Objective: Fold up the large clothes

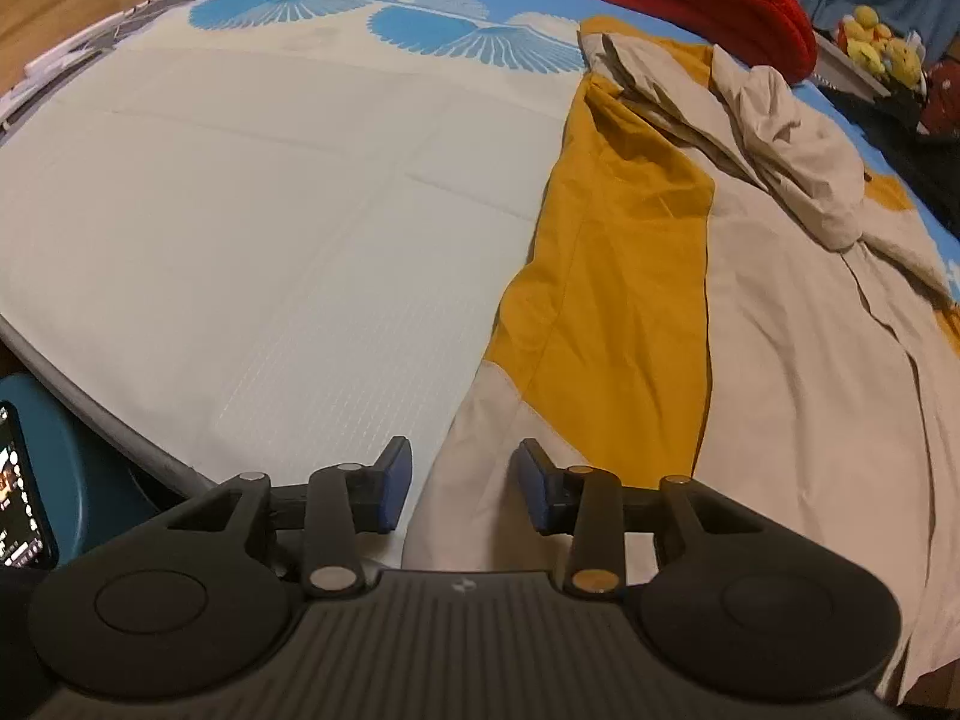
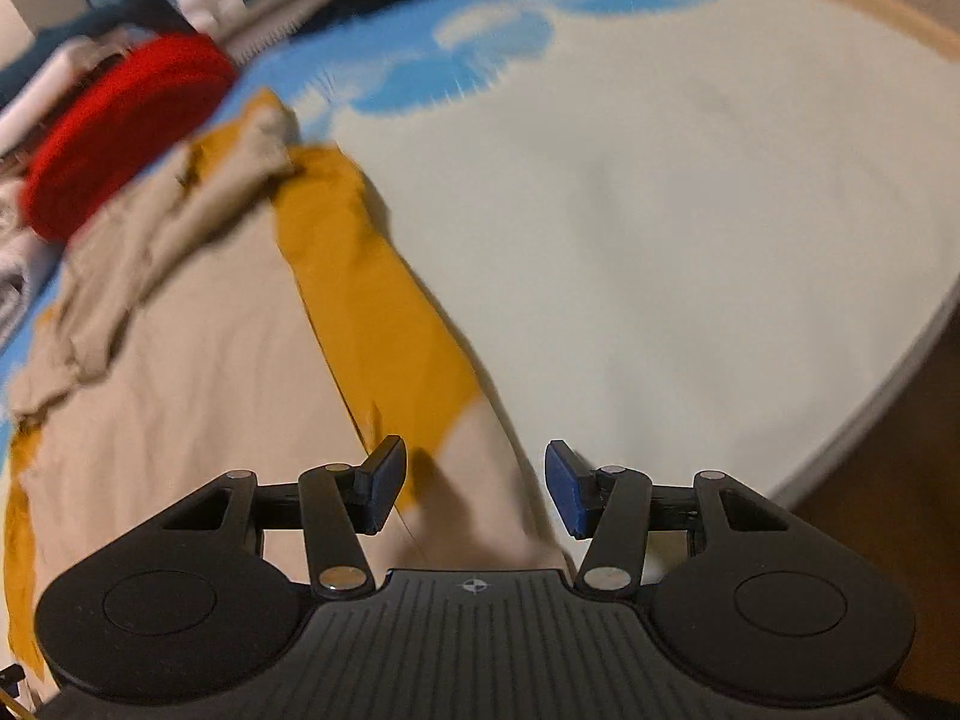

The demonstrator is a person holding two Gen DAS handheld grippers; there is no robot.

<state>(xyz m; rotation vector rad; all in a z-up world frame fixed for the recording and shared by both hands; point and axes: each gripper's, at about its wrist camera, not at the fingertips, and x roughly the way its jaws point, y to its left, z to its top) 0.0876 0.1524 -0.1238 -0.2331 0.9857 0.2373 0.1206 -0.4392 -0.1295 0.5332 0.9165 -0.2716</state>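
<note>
Left wrist view: the left gripper (image 1: pixel 462 483) has its jaws spread and empty, poised over the near edge of the jacket (image 1: pixel 630 312). The right gripper (image 2: pixel 474 486) is likewise open over that same beige-and-mustard edge. Ahead, the jacket lies spread on the bed (image 1: pixel 270 210), hood (image 1: pixel 798 162) rumpled, apparently unfolded; every fold seems left.

Right gripper (image 2: pixel 474 483), jaws apart, poised over the beige-and-mustard garment (image 2: pixel 198 372); pale bedsheet (image 2: pixel 690 240) ahead and right, red cushion (image 2: pixel 120 132) far left.
</note>
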